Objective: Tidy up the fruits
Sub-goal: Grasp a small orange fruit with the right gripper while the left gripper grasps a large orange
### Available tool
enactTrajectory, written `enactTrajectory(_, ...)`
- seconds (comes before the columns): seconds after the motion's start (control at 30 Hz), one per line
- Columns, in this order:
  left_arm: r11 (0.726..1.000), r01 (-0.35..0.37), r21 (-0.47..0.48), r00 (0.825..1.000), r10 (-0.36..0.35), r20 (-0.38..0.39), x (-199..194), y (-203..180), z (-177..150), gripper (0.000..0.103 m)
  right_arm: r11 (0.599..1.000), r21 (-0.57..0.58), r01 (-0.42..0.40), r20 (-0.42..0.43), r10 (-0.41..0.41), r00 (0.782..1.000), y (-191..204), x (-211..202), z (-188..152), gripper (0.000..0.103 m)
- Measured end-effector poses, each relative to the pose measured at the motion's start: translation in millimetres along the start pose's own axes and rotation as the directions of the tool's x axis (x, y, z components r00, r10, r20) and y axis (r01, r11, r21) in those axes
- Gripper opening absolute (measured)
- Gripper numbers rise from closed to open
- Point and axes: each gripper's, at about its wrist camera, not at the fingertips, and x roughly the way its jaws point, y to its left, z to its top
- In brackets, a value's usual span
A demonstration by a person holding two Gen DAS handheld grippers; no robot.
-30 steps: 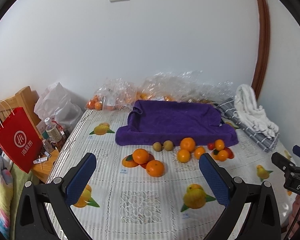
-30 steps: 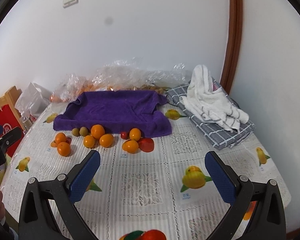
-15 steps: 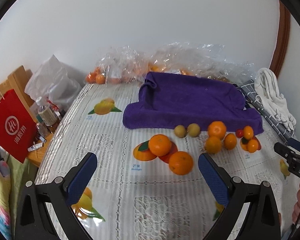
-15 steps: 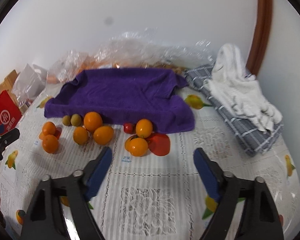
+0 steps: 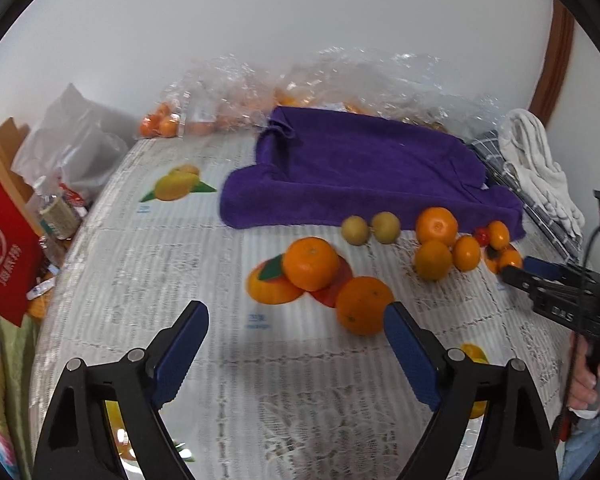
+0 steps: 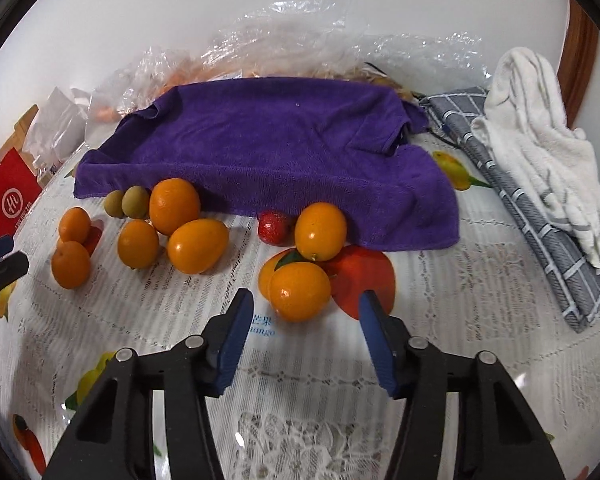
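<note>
Both grippers, left point(image 5: 296, 320) and right point(image 6: 306, 308), spread empty; bagged oranges point(image 5: 160, 125) blurred behind crinkled plastic point(image 5: 340, 76).

Both handheld grippers hover with jaws spread wide and empty, the left gripper point(image 5: 296, 322) seeing the right gripper point(image 6: 306, 310) at its three o'clock.

A fruit-print tablecloth point(image 6: 440, 320) carries a purple towel point(image 6: 276, 148), loose oranges point(image 6: 300, 296) and folded cloths point(image 6: 540, 168)
</note>
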Motion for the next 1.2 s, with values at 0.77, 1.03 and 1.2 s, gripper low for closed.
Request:
enactTrajectory(0.77, 0.994, 0.092, 0.053, 0.992, -0.087, -0.096, 47, -51, 1, 0.04, 0.999, 0.043, 0.002, 0.029, -0.004, 1.0, -20, -21, -12, 0.033)
enactTrajectory(1.03, 0.993, 0.104, 0.06, 0.993, -0.1, -0.067, 27, -48, 5, 0.039, 0.999, 0.043, 0.016, 0.05, -0.018, 0.999, -23, -35, -9, 0.033)
enactTrajectory(1.2, 0.995, 0.09, 0.052, 0.995, -0.088, -0.04, 6, -43, 22, 0.039, 0.999, 0.028, 0.025, 0.083, -0.027, 0.996, -20, -52, 2, 0.033)
